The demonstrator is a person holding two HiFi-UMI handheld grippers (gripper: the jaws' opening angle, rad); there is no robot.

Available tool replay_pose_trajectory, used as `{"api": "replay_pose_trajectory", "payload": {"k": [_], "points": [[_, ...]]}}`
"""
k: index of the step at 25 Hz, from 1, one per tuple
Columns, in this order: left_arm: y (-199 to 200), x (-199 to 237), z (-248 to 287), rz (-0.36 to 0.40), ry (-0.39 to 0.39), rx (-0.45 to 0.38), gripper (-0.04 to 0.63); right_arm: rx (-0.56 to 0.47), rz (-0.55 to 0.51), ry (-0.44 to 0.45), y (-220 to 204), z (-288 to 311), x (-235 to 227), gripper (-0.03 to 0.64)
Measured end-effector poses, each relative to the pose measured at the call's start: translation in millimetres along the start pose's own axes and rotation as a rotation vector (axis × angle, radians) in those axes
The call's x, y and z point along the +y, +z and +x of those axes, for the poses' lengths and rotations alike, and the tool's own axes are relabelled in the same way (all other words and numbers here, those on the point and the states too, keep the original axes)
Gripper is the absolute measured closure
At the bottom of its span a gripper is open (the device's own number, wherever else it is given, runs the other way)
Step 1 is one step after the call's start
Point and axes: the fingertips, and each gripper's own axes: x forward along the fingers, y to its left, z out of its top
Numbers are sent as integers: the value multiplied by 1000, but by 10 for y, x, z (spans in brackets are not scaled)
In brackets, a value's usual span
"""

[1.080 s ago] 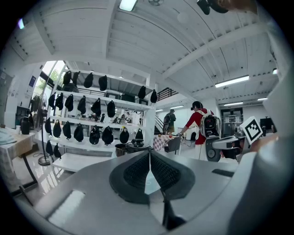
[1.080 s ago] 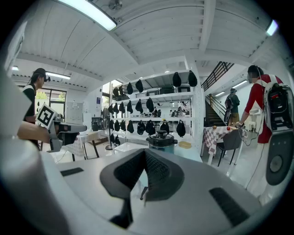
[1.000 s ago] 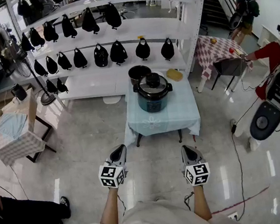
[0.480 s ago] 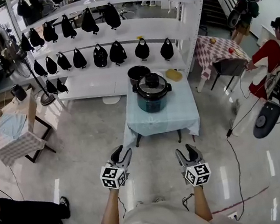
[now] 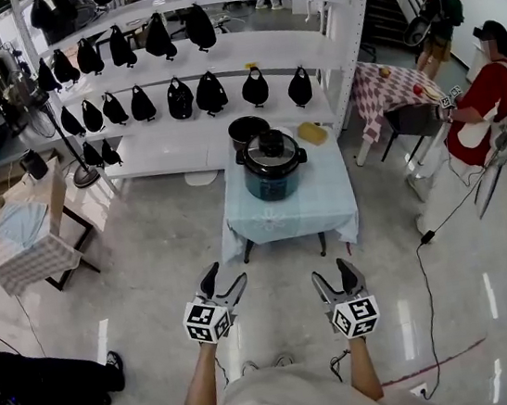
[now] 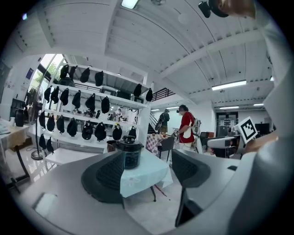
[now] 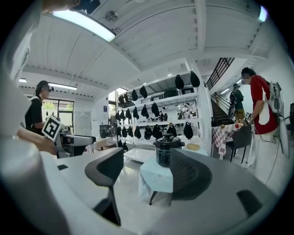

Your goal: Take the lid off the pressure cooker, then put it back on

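The dark pressure cooker stands with its black lid on it, on a small table under a light-blue cloth, well ahead of both grippers. My left gripper and right gripper hover over the floor in front of that table. Both have just been opening, and their jaws now stand wide with nothing between them. In the left gripper view the cooker shows far off beyond the left gripper. The right gripper view shows the cooker beyond the right gripper.
White shelving hung with black bags runs behind the table. A black pot and a yellow thing sit behind the cooker. A checkered table and a person in red are at right. A small table is at left.
Both grippers' jaws went from shut to wide open. The person in red at the right stepped back, and the round white device near them left the view.
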Motion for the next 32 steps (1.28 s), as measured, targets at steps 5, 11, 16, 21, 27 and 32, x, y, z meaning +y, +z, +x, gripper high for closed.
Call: {"api": "replay_pose_trajectory", "payload": {"k": [5,11,16,21,27,32], "points": [[-44,-157,55,22,18,0,285,2,-7,18,-47,-65,-90,327],[-91,-330,111,26,35,11,286,7,-12,44,-57,-115,-215,328],[-140,-358,172,28,52,25,285,10,-3,50,-95,-69,-338,328],[-156,-288,306,29,59,27,285,13,-3,49,-120,72,-436,328],[-190,-119,647,20,46,30,286,27,-10,45,-157,370,-584,328],[-169,173,1024,14,23,35,285,43,-14,24,-138,771,-730,328]]}}
